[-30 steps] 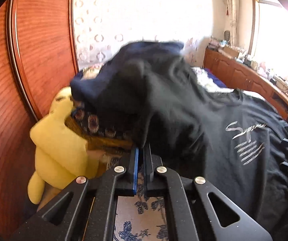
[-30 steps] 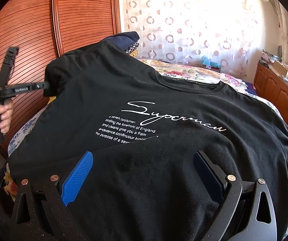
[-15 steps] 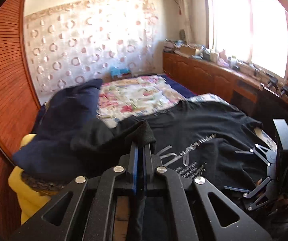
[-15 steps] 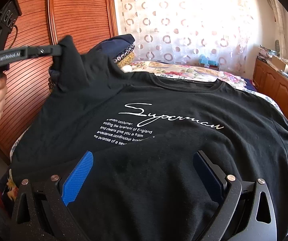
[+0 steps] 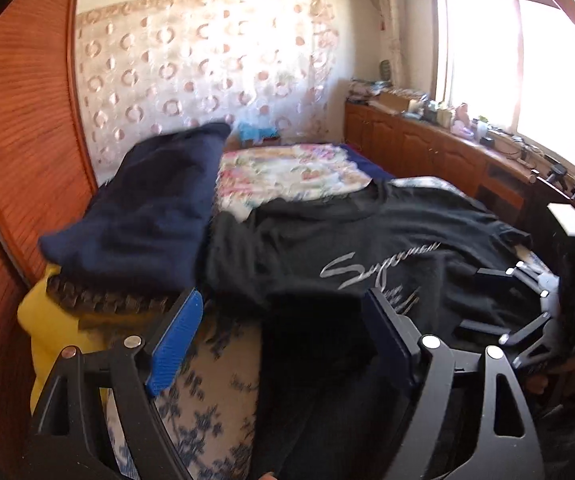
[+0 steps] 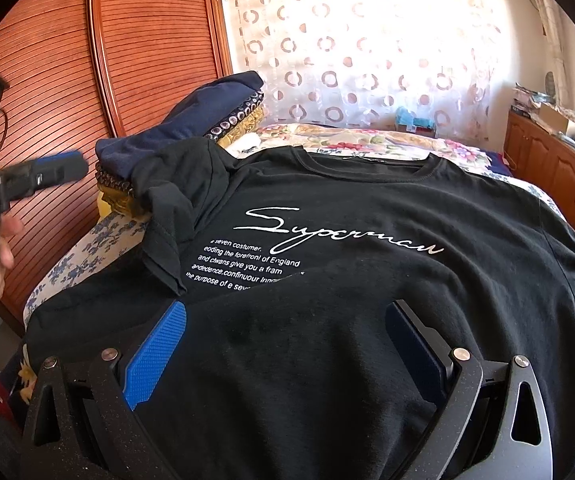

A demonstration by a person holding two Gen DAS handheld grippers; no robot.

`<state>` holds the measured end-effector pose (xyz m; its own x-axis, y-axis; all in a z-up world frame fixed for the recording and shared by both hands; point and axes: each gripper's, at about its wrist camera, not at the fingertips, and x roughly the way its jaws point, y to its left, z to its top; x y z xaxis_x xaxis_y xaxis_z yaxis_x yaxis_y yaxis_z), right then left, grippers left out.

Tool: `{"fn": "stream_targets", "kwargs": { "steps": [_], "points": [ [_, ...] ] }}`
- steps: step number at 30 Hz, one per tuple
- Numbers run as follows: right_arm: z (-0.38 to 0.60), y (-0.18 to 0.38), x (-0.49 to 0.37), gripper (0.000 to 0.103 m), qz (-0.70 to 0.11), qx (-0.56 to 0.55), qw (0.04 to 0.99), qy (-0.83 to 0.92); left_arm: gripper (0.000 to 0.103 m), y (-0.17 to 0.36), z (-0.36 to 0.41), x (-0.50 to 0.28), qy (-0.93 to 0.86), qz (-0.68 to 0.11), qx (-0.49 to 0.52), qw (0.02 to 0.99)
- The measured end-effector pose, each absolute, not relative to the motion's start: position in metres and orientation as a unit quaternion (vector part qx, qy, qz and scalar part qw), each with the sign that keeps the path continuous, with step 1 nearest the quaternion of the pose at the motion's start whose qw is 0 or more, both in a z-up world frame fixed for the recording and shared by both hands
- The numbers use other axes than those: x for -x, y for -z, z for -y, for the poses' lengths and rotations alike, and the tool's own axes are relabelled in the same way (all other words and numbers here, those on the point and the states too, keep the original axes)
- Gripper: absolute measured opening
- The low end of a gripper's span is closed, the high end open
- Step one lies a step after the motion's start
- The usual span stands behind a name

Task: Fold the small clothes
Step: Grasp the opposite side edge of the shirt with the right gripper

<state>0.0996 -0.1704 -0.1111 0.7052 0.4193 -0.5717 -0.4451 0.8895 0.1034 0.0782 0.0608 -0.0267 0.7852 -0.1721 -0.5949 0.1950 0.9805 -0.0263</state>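
Since the earlier frame the left gripper (image 6: 61, 170) has carried the sleeve (image 6: 175, 216) inward, laid it over the black T-shirt (image 6: 367, 280) and just opened its jaws, now empty. Nearest, the right gripper (image 6: 287, 344) hovers open over the hem, probably ready to pin it. The shirt, spread on the bed (image 6: 67, 264), reads "Superman" above smaller print including "forefront of England".

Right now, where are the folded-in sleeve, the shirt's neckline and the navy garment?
folded-in sleeve (image 6: 167, 236): right wrist view, middle of the flap.
neckline (image 6: 367, 162): right wrist view, front collar band.
navy garment (image 5: 147, 208): left wrist view, top face.
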Motion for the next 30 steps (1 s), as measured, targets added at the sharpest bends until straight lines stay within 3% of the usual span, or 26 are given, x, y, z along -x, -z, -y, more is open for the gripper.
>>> {"fn": "stream_targets", "kwargs": {
  "steps": [13, 19, 25, 30],
  "points": [
    [0.164, 0.108, -0.101, 0.100, -0.311, 0.039, 0.916, -0.252, 0.082, 0.065, -0.077, -0.056, 0.052, -0.339, 0.007, 0.939],
    [0.146, 0.071, -0.111, 0.093, -0.287, 0.068, 0.909, -0.296, 0.082, 0.062, -0.085, -0.046, 0.044, -0.331, 0.012, 0.943],
    [0.091, 0.046, -0.132, 0.075, -0.266, 0.115, 0.883, -0.370, 0.082, 0.063, -0.097, -0.042, 0.030, -0.330, 0.024, 0.943],
    [0.030, 0.058, -0.151, 0.053, -0.285, 0.154, 0.849, -0.418, 0.082, 0.061, -0.107, -0.039, 0.022, -0.327, 0.031, 0.944]
  ]
}}
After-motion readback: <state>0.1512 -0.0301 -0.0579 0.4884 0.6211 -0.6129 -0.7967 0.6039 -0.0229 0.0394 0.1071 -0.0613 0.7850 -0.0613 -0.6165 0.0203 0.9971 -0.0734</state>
